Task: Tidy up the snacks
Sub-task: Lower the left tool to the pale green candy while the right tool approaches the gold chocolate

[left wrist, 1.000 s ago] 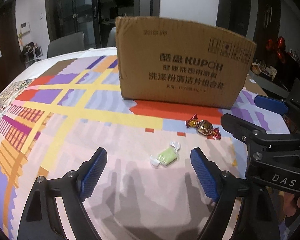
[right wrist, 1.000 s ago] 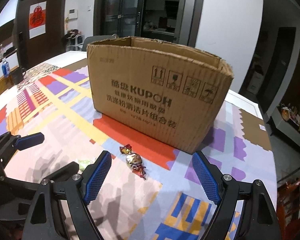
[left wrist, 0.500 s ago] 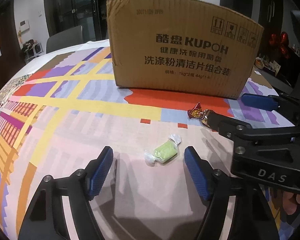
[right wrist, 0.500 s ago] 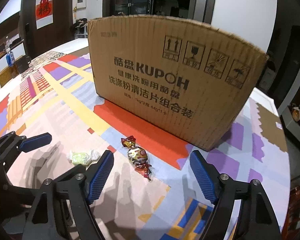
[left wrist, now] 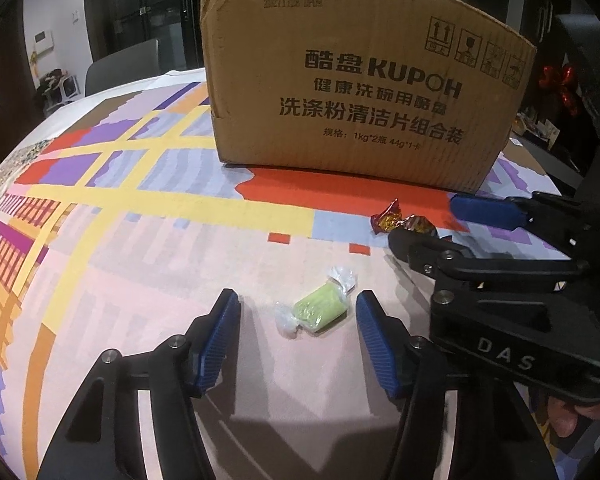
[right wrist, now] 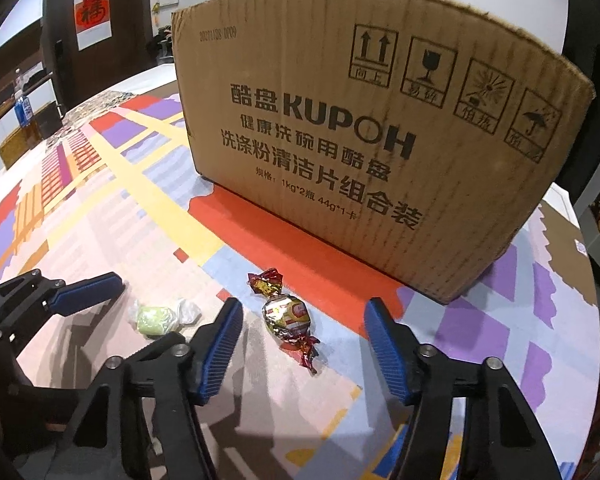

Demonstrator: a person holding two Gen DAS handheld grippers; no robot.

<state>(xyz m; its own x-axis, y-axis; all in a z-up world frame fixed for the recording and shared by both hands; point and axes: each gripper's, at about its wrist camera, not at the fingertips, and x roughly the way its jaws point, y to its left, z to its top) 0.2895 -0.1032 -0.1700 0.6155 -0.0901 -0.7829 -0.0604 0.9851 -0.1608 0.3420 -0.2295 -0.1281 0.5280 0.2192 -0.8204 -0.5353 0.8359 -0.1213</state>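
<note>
A green candy (left wrist: 320, 307) in clear wrap lies on the tablecloth between the blue pads of my left gripper (left wrist: 298, 308). Its jaws are closing and the pads stand a little apart from the candy. A foil-wrapped candy (right wrist: 287, 314) with red and gold twisted ends lies between the pads of my right gripper (right wrist: 303, 316), whose jaws are closing too, with gaps on both sides. In the left wrist view the foil candy (left wrist: 400, 222) is partly hidden behind the right gripper (left wrist: 444, 228). The green candy (right wrist: 156, 317) also shows in the right wrist view.
A tall open cardboard box (left wrist: 360, 96) printed KUPOH stands just behind both candies, also seen as the box (right wrist: 360, 140). The colourful patchwork tablecloth (left wrist: 120, 240) covers a round table. Chairs and dark furniture stand beyond the far edge.
Both grippers came down and forward toward the table and their jaws narrowed. Each candy now lies between its gripper's pads, and the box looms larger.
</note>
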